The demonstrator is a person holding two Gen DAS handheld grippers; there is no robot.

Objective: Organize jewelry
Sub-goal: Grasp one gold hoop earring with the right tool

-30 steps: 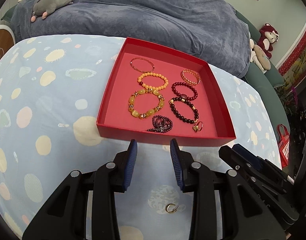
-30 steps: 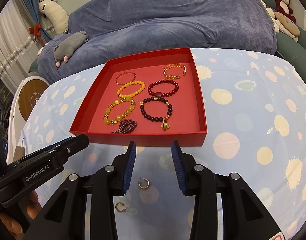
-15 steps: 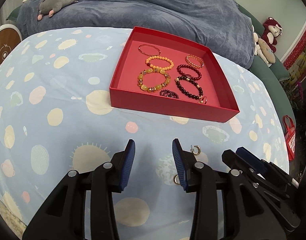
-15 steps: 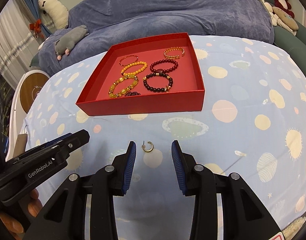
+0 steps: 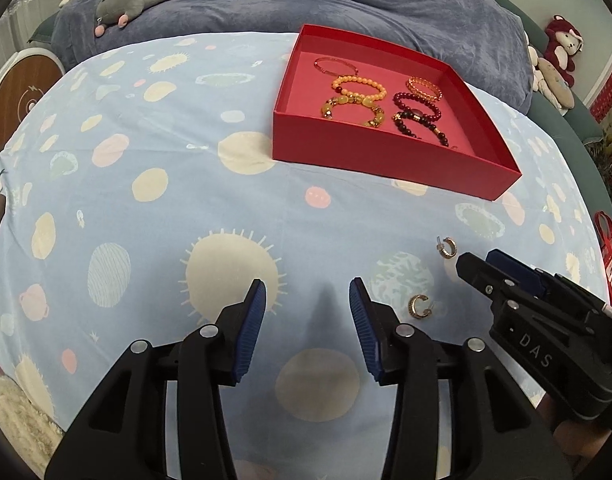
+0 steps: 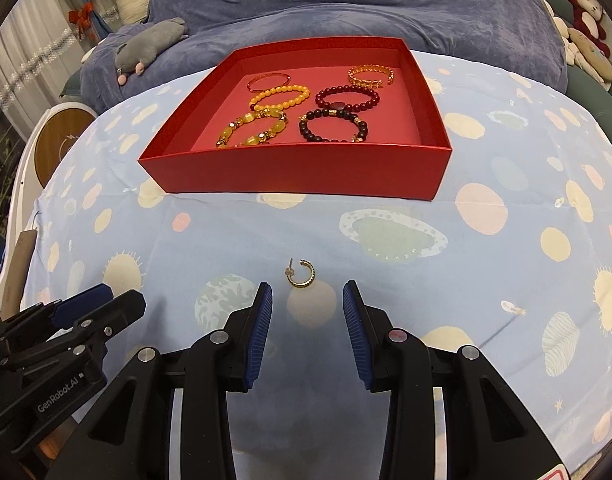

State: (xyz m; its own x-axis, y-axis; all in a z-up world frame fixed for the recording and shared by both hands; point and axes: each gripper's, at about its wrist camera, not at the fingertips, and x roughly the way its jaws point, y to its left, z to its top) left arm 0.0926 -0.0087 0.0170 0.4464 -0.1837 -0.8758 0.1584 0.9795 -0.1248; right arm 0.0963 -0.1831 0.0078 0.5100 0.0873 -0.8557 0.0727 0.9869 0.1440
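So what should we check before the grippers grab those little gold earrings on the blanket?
1. Right gripper lined up with an earring: ok, the hoop earring lies just ahead of its open jaws.
2. Right gripper empty: ok, nothing between its pads.
3. Left gripper lined up with an earring: not ok, the near earring sits off to its right, outside the jaws.
4. Left gripper empty: ok, its jaws are opening with nothing between them.
5. Room in the red box for earrings: ok, bare floor shows beside the bead bracelets.
6. Earring lying flat enough to pinch: cannot tell.
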